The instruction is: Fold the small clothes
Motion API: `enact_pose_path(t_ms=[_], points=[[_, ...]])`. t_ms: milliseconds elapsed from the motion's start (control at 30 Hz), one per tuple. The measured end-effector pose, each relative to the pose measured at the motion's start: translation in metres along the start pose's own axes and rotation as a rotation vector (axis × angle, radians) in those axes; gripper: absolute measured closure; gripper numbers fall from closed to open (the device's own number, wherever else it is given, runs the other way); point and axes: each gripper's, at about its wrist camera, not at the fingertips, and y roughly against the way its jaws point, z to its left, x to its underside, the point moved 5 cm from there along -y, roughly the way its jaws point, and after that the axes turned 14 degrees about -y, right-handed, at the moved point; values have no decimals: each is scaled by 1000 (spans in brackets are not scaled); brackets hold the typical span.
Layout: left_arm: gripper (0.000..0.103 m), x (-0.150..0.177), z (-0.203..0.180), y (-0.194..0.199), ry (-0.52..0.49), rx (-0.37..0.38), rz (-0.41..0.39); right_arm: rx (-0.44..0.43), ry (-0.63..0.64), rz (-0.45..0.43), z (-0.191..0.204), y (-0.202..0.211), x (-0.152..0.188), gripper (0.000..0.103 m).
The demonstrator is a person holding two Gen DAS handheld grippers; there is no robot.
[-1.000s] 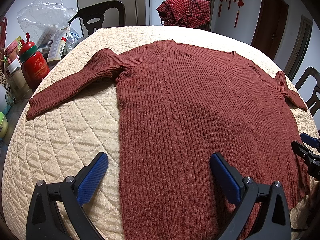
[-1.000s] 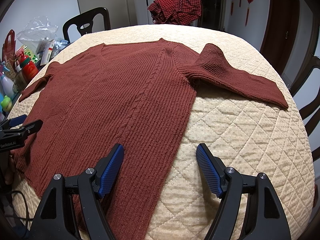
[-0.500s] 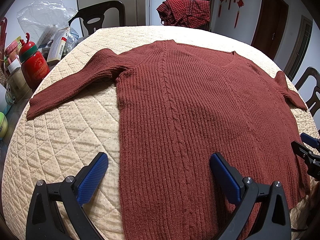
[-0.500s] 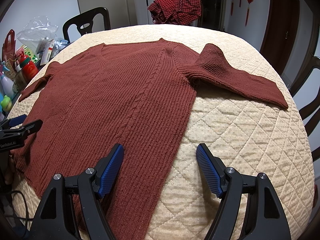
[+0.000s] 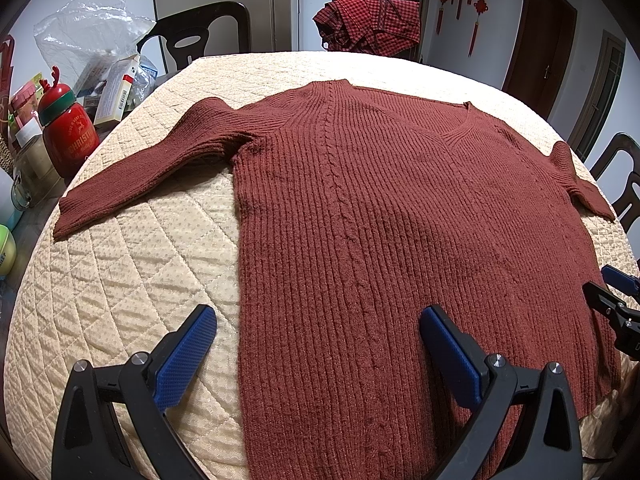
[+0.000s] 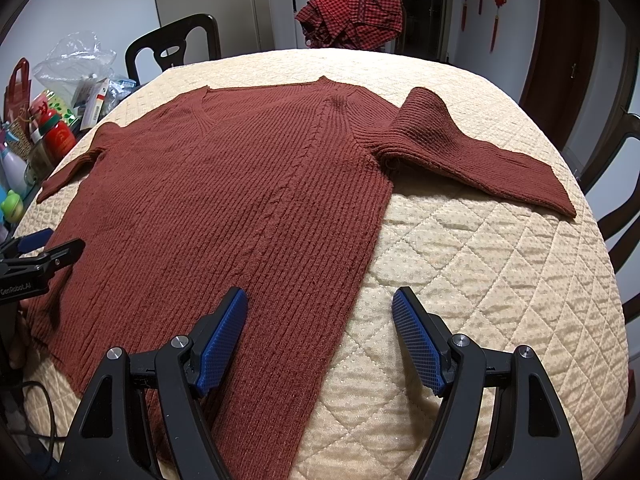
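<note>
The left gripper (image 5: 318,328), black-framed with blue ribbed pads, is spread wide, its jaws far apart and holding nothing. The right gripper (image 6: 320,308), of the same build, is likewise spread wide and holds nothing. Both sit low at the near edge, level and pointing toward the far edge, well apart from each other.

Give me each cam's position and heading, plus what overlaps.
Left wrist: sits on the left tool, low at the sweater's near edge, facing across the quilted table toward the chair; shows its own open blue fingers and the right tool at the right border.
Right wrist: sits on the right tool, same heading, over the sweater's right side; shows its own open fingers and the left tool at the left border.
Shared: sweater, table, red bottle, checked cloth.
</note>
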Motion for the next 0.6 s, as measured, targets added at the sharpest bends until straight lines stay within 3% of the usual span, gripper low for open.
enact_pose_path(t_ms=[400,600], points=[[0,-1,4,2,9,13,16,-2,10,11,2,1,-2,28],[1,-6,20,7,68,62,-10,-33,33,27,5,4,-9,28]])
